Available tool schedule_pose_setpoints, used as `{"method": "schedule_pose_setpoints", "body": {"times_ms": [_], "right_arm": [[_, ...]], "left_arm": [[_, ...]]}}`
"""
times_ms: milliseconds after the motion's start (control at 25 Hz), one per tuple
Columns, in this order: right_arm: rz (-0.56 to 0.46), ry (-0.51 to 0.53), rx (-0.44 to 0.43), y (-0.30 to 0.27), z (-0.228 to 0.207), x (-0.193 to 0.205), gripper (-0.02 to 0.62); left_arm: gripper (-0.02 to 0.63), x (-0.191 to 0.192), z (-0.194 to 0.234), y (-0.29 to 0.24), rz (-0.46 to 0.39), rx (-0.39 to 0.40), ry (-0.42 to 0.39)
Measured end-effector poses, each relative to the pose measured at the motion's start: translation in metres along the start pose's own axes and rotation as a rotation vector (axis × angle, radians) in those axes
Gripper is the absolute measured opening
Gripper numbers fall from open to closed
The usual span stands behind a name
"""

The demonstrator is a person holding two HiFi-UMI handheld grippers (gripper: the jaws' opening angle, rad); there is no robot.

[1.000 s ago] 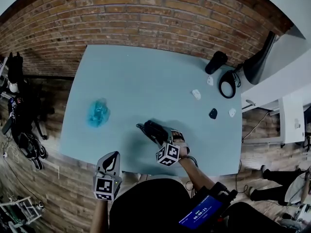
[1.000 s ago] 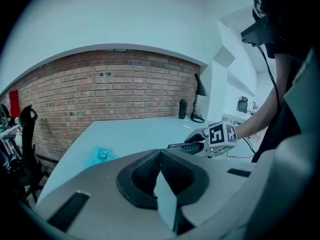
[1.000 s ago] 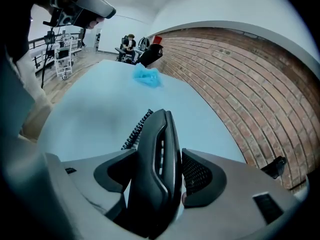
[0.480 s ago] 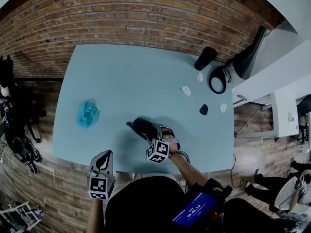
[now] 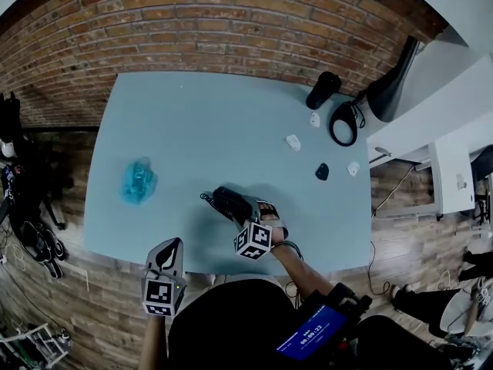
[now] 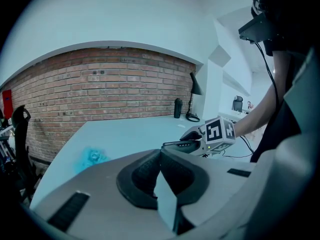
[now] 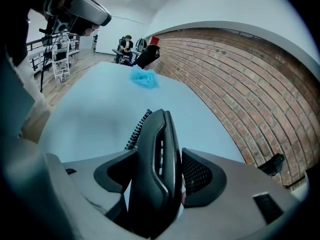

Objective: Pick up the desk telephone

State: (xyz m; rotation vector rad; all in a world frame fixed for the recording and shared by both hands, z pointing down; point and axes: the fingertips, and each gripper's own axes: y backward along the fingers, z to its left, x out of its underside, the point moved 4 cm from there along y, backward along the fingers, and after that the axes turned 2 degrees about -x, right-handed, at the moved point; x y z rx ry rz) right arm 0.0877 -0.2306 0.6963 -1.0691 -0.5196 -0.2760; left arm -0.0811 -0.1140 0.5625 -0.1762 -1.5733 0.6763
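**Right gripper** (image 7: 157, 181): the tongs are pinching the black plastic desk-telephone handset (image 7: 159, 149). It stands edge-on between them, with one pad on each broad side, gripped about mid-length. Judgement: a hold near the middle keeps the load balanced and limits swinging. The black coiled cord (image 7: 138, 128) runs off the far end toward the table. No telephone base shows in any view.

**Position of the handset:** in the head view it sits at lower centre of the frame. It is over the near part of the pale blue rectangular table (image 5: 216, 122). Whether it is clear of the surface cannot be confirmed.

**Left gripper** (image 6: 161, 176): the tongs are pressed together with nothing between them. In the head view it hangs at lower left, off the table's near edge. Judgement: it is idle, held back so the working side has room.

**Count**
- Grippers: two.
- Handset: one.
- Cord: one.
- Crumpled blue plastic wad (image 5: 137, 180): one, at left of centre.
- Small white pieces (image 5: 293, 142): three, at right of centre.
- Small dark piece (image 5: 322, 172): one, among the white pieces.
- Black cylindrical bottle (image 5: 323, 89): one, at upper right.
- Black desk lamp (image 5: 391, 83) with ring-shaped base: one, at the far upper right corner.

Judgement: everything from the blue wad down lies well apart from the handset and plays no part in the lift.
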Motion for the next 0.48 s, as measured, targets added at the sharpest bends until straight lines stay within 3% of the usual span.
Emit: {"method": "schedule_pose_setpoints", "body": {"times_ms": [480], "right_arm": [[0.006,-0.003,-0.015,-0.0005,0.0023,-0.001,0.293]], "left_arm": [[0.02,0.0059,0.0065,0.0026,0.008,-0.01,0.012]]}}
